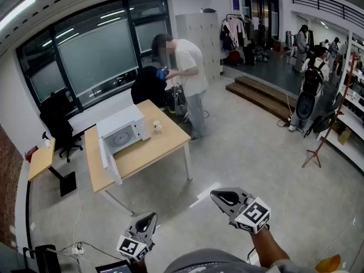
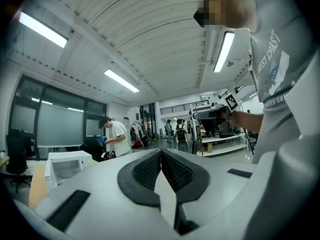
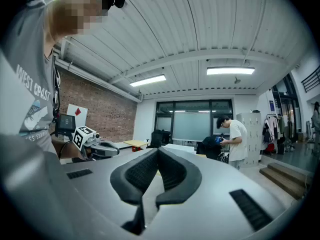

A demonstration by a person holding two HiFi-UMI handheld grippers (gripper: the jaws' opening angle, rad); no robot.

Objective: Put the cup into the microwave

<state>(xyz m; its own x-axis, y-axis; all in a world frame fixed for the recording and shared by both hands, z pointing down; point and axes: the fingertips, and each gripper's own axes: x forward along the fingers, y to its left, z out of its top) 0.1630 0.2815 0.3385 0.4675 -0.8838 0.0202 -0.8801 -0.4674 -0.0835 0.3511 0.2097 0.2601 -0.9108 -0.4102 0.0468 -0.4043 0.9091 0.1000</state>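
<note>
A white microwave (image 1: 122, 131) stands on a wooden table (image 1: 165, 144) across the room, and its door (image 1: 110, 165) is swung open. A small pale cup (image 1: 156, 126) sits on the tabletop just right of the microwave. Both grippers are held level near the person's body, far from the table. My left gripper (image 1: 149, 218) is shut with nothing between its pads. My right gripper (image 1: 219, 197) is also shut and empty. In the left gripper view the jaws (image 2: 161, 152) meet, with the microwave (image 2: 67, 164) small at the left. The right gripper view shows closed jaws (image 3: 157, 152).
A person (image 1: 187, 73) stands bent over a bag behind the table's far corner. A black office chair (image 1: 60, 124) and a small yellow desk (image 1: 41, 159) stand at the left. Wooden steps (image 1: 259, 95) and more people are at the far right. Grey floor lies between me and the table.
</note>
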